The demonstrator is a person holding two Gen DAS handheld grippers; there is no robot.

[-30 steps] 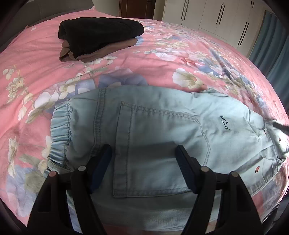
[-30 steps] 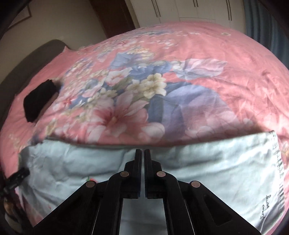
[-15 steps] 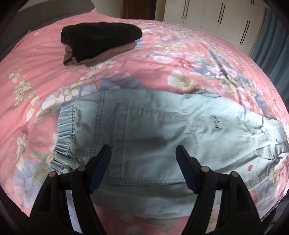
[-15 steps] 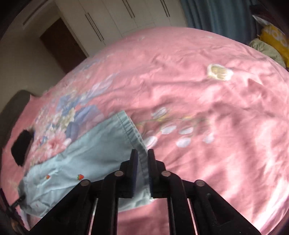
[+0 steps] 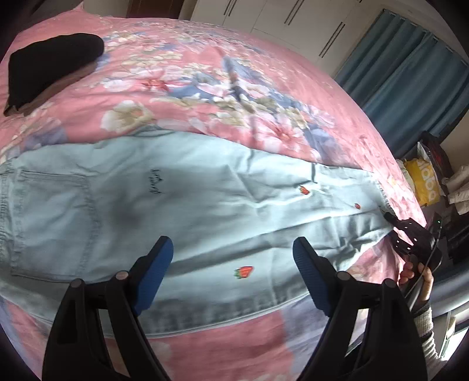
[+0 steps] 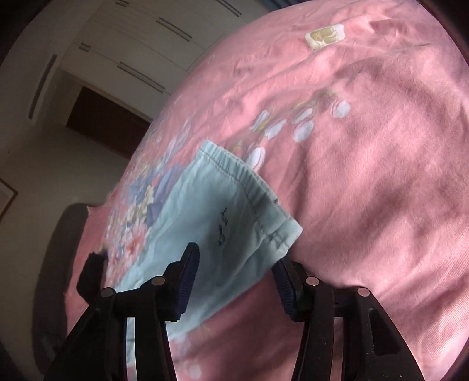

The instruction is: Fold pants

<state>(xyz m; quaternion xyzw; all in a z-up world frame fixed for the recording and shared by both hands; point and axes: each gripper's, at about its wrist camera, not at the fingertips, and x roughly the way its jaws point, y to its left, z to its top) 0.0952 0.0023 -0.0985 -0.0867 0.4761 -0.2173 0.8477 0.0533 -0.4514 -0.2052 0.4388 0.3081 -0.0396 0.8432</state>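
a home bedroom. a bed under a pink floral bedspread (image 5: 205, 96) fills the space ahead of both grippers. beyond it, past the left gripper, stands a white built-in wardrobe (image 5: 281, 20) with blue curtains (image 5: 410, 88) to its right. bags and clutter (image 5: 425, 181) sit off the bed's right edge.

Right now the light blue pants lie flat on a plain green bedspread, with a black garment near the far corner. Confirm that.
One thing is wrong: the bedspread is pink with a flower print, not plain green, as the left wrist view shows. The light blue pants do lie flat on it, with the black garment near the far corner.
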